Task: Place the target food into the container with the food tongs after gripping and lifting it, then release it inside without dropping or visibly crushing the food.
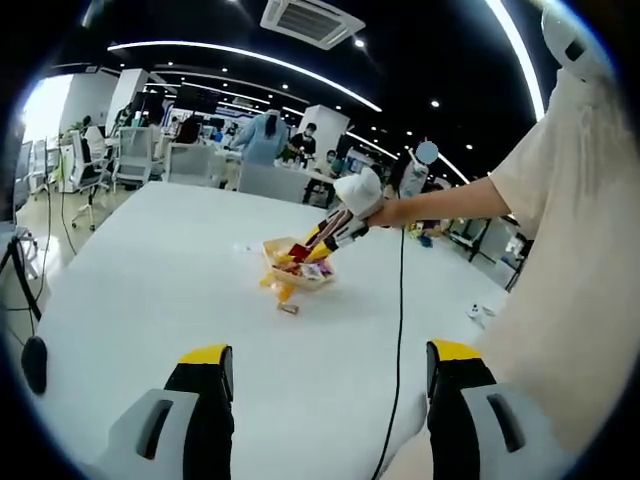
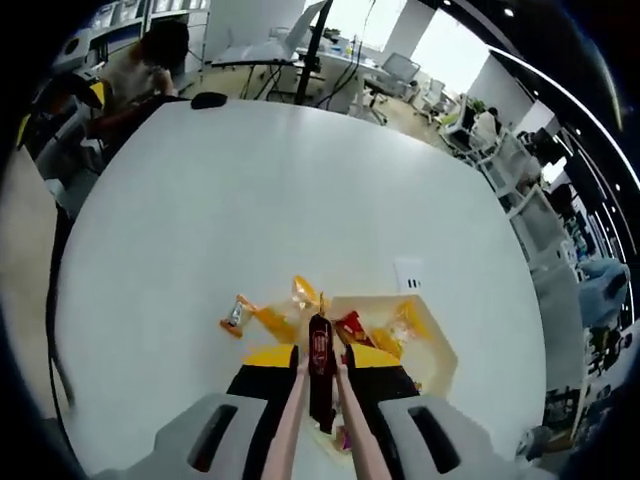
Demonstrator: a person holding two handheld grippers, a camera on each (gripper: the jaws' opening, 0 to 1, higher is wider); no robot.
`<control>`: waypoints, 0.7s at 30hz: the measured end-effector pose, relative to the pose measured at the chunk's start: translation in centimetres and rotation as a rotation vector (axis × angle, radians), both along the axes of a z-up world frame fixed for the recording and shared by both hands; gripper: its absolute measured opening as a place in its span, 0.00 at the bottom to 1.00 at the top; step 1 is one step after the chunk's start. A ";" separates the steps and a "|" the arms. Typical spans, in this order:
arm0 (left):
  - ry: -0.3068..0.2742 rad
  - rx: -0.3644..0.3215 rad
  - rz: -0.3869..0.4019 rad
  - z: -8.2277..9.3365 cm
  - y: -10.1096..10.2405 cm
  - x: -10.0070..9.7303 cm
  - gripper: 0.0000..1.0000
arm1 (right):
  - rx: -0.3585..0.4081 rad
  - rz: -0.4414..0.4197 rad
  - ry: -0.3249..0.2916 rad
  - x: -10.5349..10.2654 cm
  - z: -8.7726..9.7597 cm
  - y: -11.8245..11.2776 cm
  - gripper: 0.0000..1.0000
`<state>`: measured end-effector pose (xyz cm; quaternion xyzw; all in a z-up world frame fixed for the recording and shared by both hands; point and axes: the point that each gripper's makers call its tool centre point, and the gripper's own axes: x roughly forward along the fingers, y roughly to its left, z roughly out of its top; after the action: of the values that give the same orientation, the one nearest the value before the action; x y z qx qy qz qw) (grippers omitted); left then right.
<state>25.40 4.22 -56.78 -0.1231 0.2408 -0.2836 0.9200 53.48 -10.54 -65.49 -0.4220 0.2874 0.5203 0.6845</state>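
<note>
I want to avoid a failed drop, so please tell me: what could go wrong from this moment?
1. The tongs, squeezed by the right gripper, pinch a dark snack packet by its narrow body; it may slip or get crushed.
2. The packet hangs near the left rim of the container, so an early release may land it on the table beside the loose snacks.

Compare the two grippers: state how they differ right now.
The left gripper is open, jaws wide apart with nothing between them; the right gripper is shut on the pink tongs, which pinch a dark snack packet. The left gripper sits back from the container; the right gripper hovers right at it. Both have yellow-tipped black jaws.
</note>
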 end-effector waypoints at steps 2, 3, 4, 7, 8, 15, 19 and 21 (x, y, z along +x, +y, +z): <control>0.000 0.001 -0.001 0.0 0.0 0.0 0.79 | -0.003 -0.004 -0.009 0.4 0.3 -0.2 0.18; -0.001 0.000 -0.002 0.0 -0.1 0.0 0.79 | -0.004 -0.004 -0.013 0.6 0.4 -0.3 0.18; -0.002 0.000 -0.003 0.0 -0.1 0.0 0.79 | -0.006 -0.006 -0.018 0.9 0.6 -0.5 0.18; -0.006 -0.001 -0.001 0.2 -0.1 0.2 0.79 | -0.015 -0.013 -0.029 1.6 0.9 -1.0 0.18; -0.006 -0.001 -0.001 0.2 -0.1 0.2 0.79 | -0.015 -0.015 -0.030 1.8 0.9 -1.1 0.18; -0.006 0.000 0.000 0.2 0.0 0.3 0.79 | -0.027 -0.031 -0.044 3.4 1.1 -2.0 0.18; -0.002 0.000 -0.002 0.0 0.0 0.3 0.79 | -0.028 -0.040 -0.062 4.1 1.7 -2.4 0.18; -0.001 0.000 -0.003 0.0 0.0 0.4 0.79 | -0.028 -0.043 -0.069 4.3 1.9 -2.5 0.18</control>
<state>25.77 4.18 -56.75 -0.1223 0.2404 -0.2851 0.9198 57.81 -13.08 -63.56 -0.4428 0.2800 0.4865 0.6991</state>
